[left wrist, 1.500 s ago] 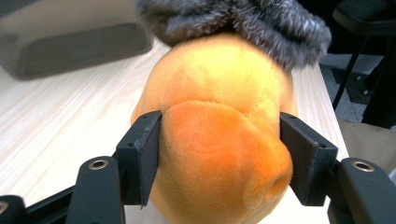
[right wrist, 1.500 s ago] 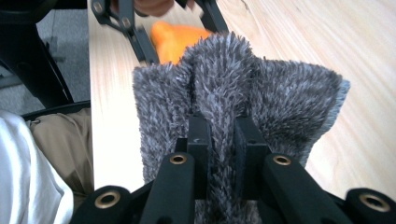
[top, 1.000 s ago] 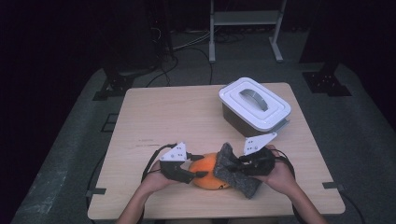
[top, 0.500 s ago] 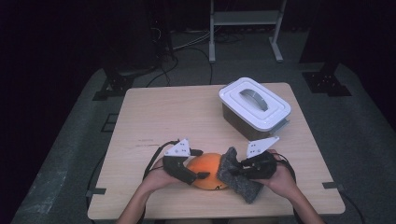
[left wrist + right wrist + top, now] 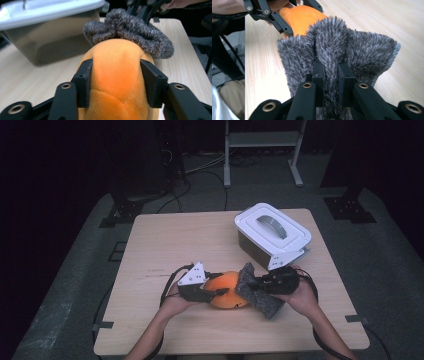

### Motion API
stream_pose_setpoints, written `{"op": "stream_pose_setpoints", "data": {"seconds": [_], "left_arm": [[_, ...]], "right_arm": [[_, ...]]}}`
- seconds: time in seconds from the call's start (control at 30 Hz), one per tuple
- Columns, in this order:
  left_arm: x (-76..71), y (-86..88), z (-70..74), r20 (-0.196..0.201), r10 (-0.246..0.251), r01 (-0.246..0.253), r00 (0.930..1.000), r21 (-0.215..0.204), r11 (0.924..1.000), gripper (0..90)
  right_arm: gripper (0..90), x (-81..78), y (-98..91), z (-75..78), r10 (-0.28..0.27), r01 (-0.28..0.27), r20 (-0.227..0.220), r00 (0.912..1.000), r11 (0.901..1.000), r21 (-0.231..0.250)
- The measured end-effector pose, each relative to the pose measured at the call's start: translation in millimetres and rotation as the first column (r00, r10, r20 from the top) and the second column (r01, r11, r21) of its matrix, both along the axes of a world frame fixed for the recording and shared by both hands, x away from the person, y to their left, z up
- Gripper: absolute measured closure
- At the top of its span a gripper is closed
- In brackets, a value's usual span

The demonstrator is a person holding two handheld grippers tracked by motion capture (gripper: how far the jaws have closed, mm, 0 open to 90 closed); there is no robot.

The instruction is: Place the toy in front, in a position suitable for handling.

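Here, lidded box (image 5: pixel 272 232) contents hidden, left fingers (image 5: pixel 85 77) squeezing orange plush (image 5: pixel 117 75), right pinching grey fabric (image 5: pixel 337 55)

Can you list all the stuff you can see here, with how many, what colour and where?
Table: one, light wood, middle of the room on a grey floor.
Box with lid: one, white lid with a grey handle over see-through walls, far right part of the table.
Soft toy: one, orange, near edge of the table between the two hands.
Fuzzy cloth: one, dark grey, right beside the orange toy and touching it.
Metal frame: one, pale grey, on the floor behind the table.
Cables: several, black, on the floor behind the table.
Left tongs: one, black, pressed on both sides of the orange toy.
Right tongs: one, black, pinched on a fold of the fuzzy cloth.
Hands: two, at the table's near edge.
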State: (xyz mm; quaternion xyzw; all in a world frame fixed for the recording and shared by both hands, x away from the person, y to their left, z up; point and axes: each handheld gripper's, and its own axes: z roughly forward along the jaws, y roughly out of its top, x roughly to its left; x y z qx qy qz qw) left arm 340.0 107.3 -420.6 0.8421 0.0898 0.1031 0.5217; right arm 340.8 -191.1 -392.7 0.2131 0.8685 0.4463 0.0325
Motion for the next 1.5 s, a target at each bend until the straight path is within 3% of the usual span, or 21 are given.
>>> {"op": "stream_pose_setpoints", "data": {"seconds": [0.07, 0.1, 0.13, 0.17, 0.23, 0.3, 0.33, 0.43, 0.5, 0.6, 0.73, 0.93, 1.0, 1.07, 1.17, 1.3, 1.4, 1.5], "left_arm": [[-1.0, 3.6, -3.0, -0.063, -0.029, 0.027, 0.9976, -0.024, 0.9993, 37.1], [-1.4, 5.4, -1.9, -0.105, -0.052, 0.049, 0.9931, -0.031, 0.9983, 31.4], [-0.8, 7.3, -0.1, -0.157, -0.083, 0.075, 0.984, -0.056, 0.9956, 26.1], [-0.3, 9.4, 2.5, -0.179, -0.093, 0.082, 0.9795, -0.067, 0.9944, 21.1], [-1.6, 11.7, 5.3, -0.155, -0.062, 0.055, 0.986, -0.053, 0.9971, 20.8], [-2.7, 9.5, 1.3, -0.156, -0.033, 0.034, 0.9872, 0.007, 0.9994, 24.2], [-4.0, 8.5, -1.5, -0.157, -0.036, 0.039, 0.987, 0.017, 0.9991, 24.4], [-9.1, 6.9, -3.2, -0.145, -0.025, 0.028, 0.9891, 0.016, 0.9995, 26.5], [-11.2, 5.9, -3.0, -0.139, -0.049, 0.054, 0.9891, 0.031, 0.9981, 27.2], [-12.2, 8.6, -5.8, -0.145, -0.063, 0.066, 0.9874, 0.019, 0.9976, 27.2], [-13.0, 16.1, -7.8, -0.146, -0.075, 0.081, 0.9864, 0.035, 0.9961, 29.5], [-15.9, 20.0, -7.3, -0.157, -0.086, 0.097, 0.9839, 0.061, 0.9934, 29.5], [-18.8, 20.5, -6.2, -0.155, -0.096, 0.11, 0.9833, 0.084, 0.9904, 29.5], [-21.2, 23.4, -5.6, -0.157, -0.098, 0.113, 0.9827, 0.089, 0.9896, 29.4], [-22.5, 26.4, -4.7, -0.157, -0.104, 0.118, 0.9821, 0.082, 0.9896, 28.6], [-19.3, 27.8, 2.1, -0.189, -0.094, 0.098, 0.9776, 0.016, 0.995, 21.0], [-13.6, 26.8, 2.7, -0.174, -0.049, 0.054, 0.9835, 0.027, 0.9982, 19.5], [-10.3, 25.5, -4.4, -0.195, -0.045, 0.055, 0.9797, 0.044, 0.9975, 21.9]], "right_arm": [[78.1, -1.8, 6.0, -8.1, 0.028, -0.029, -0.023, 0.9993, 0.9994, -0.02], [78.0, -4.3, 8.9, -12.5, 0.048, -0.048, -0.031, 0.9984, 0.9987, -0.019], [77.9, -7.8, 11.7, -16.0, 0.066, -0.066, -0.039, 0.9971, 0.9976, -0.021], [77.9, -11.6, 14.0, -19.4, 0.085, -0.086, -0.04, 0.9956, 0.996, -0.025], [78.0, -19.1, 16.9, -23.9, 0.106, -0.108, -0.04, 0.9936, 0.9936, -0.035], [77.9, -25.5, 17.7, -24.1, 0.116, -0.117, -0.035, 0.9927, 0.9921, -0.045], [78.0, -28.0, 17.7, -23.0, 0.114, -0.116, -0.032, 0.9929, 0.9918, -0.053], [78.0, -32.2, 17.5, -13.7, 0.103, -0.102, 0.008, 0.9946, 0.9925, -0.067], [78.1, -32.1, 18.6, -6.6, 0.097, -0.095, 0.041, 0.9944, 0.9942, -0.05], [78.0, -28.5, 25.0, 0.4, 0.098, -0.095, 0.061, 0.9933, 0.9945, -0.045], [78.0, -27.1, 25.3, -8.1, 0.104, -0.102, 0.041, 0.9937, 0.9937, -0.046], [77.9, -28.9, 6.3, -26.7, 0.055, -0.055, -0.001, 0.9985, 0.9955, -0.077], [77.9, -30.2, 4.0, -26.5, 0.048, -0.048, 0.001, 0.9988, 0.9935, -0.103], [78.0, -32.4, 4.3, -20.3, 0.053, -0.052, 0.014, 0.9985, 0.9955, -0.08], [77.9, -34.7, 11.1, -12.0, 0.084, -0.083, 0.026, 0.9961, 0.9959, -0.035], [77.7, -34.8, 21.0, -18.2, 0.109, -0.108, 0.017, 0.9939, 0.9921, -0.064], [77.6, -34.4, 19.8, -21.4, 0.107, -0.106, 0.004, 0.9943, 0.9929, -0.053], [77.7, -34.0, 18.6, -21.4, 0.101, -0.1, 0.002, 0.9949, 0.9933, -0.057]]}}
